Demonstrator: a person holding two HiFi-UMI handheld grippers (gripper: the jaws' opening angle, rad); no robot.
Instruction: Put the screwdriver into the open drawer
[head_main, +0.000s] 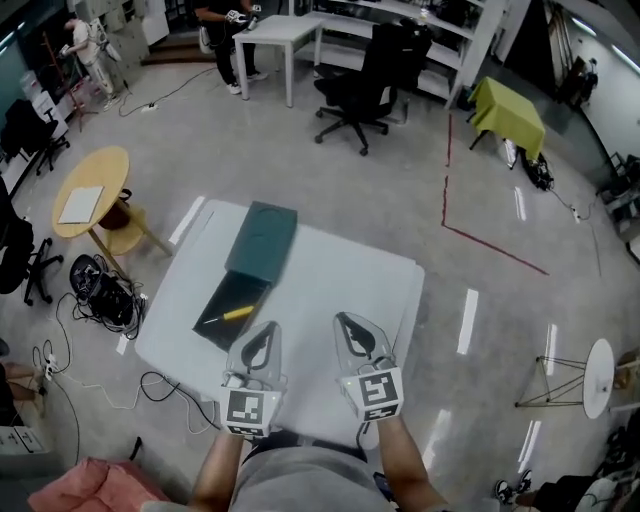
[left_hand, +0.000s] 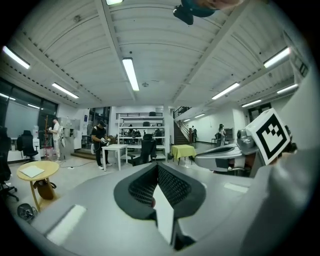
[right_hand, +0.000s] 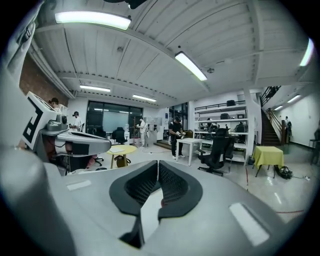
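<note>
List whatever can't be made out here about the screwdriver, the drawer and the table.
- Screwdriver: head view only, too small to tell shaft from handle.
- Open drawer: absent from both gripper views, which look out over the room; its depth is unreadable.
- Table: near edge hidden in the head view by the left gripper, right gripper and the person's forearms.

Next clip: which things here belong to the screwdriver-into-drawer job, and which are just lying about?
Job in hand: yellow screwdriver, lying in the open drawer; green cabinet; white table; left gripper and right gripper, both shut, empty.

Lying about: round wooden table; black office chair; floor cables; green-covered table.
</note>
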